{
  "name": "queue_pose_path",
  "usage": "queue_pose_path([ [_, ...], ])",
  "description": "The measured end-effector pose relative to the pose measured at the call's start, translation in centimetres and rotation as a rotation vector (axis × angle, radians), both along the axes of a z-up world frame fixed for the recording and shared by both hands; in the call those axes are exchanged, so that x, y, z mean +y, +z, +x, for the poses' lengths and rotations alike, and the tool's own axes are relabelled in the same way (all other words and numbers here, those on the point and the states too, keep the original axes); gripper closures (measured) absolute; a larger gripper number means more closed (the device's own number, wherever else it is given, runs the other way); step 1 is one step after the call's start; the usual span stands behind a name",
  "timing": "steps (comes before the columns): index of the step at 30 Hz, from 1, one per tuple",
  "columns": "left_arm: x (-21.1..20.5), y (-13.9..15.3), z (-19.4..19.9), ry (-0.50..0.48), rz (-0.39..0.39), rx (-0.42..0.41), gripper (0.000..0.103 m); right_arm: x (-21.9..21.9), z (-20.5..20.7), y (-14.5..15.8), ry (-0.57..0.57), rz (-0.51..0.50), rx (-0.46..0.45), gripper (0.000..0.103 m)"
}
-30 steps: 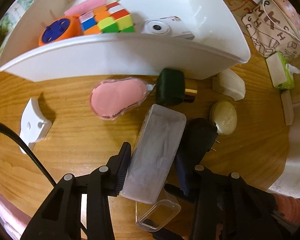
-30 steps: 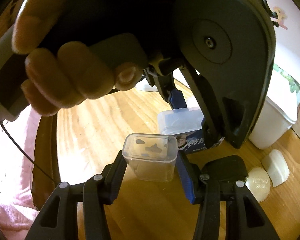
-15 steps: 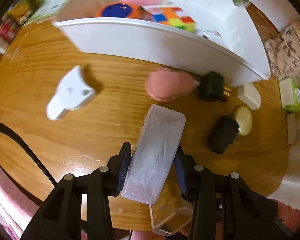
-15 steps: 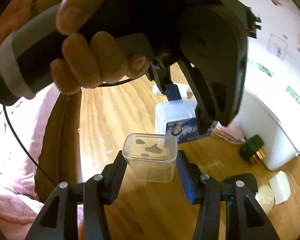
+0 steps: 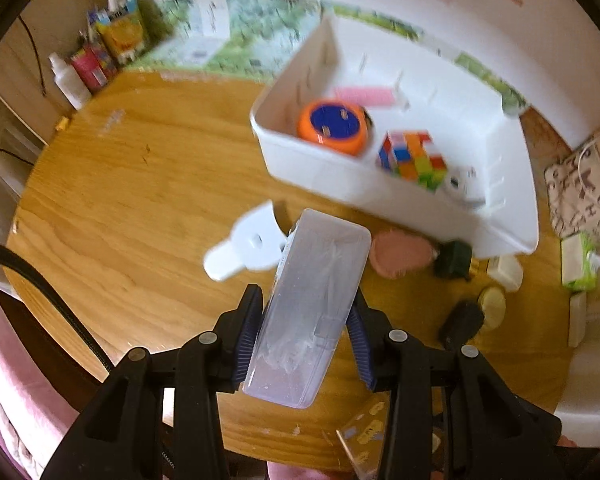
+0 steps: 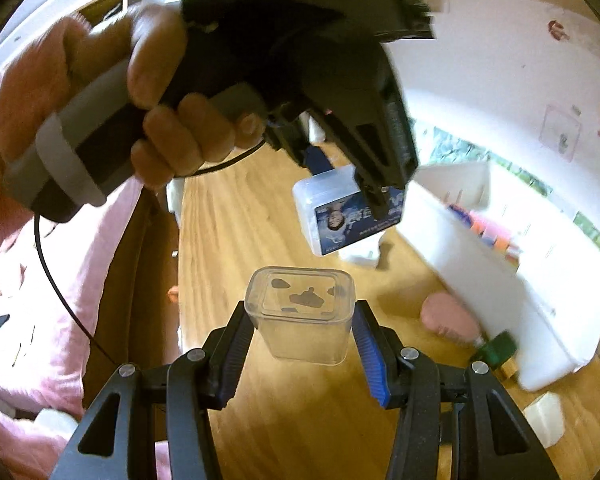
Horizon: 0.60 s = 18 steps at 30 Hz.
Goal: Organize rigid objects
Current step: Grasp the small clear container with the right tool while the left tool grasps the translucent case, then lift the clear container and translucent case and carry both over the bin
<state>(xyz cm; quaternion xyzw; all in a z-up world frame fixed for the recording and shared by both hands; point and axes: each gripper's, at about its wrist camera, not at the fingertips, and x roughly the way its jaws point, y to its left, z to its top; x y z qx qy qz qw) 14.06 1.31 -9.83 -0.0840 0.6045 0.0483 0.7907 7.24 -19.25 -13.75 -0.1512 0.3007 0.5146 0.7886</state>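
1. Left wrist view: my left gripper (image 5: 306,330) is clamped on a long translucent plastic box (image 5: 314,312), its blue pads pressing both long sides. The box hangs tilted above the wooden table (image 5: 120,208), touching nothing else.
2. Left wrist view, farther off: a white bin (image 5: 380,192) stands on the table and holds an orange-and-blue round object (image 5: 334,126), a colour cube (image 5: 414,158), a pink bar (image 5: 364,96) and a white item I cannot identify. In front of the bin lie a white plastic piece (image 5: 248,246), a pink oval object (image 5: 400,254), a dark green block (image 5: 454,258), a black plug (image 5: 460,326) and a pale round disc (image 5: 492,304).
3. Right wrist view: my right gripper (image 6: 302,354) pinches a small clear lidded container (image 6: 302,314) between its pads, clear of the table.
4. Right wrist view, upper part: my left hand (image 6: 168,92) grips the handle of the other gripper, which carries the long box with its printed end facing the camera. The white bin stands at the right.
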Motion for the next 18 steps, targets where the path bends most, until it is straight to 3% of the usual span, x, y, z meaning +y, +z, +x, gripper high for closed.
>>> queue_pose_path([
  [12,-0.3,5.2,2.9,0.005,0.037,-0.176,0.058,-0.8,4.5,3.6,-0.159,0.077,-0.101,0.052],
  [18,-0.8,7.6,3.8,0.000,0.031,-0.301,0.064,-2.6,7.2,4.8,-0.246,0.100,-0.114,0.052],
])
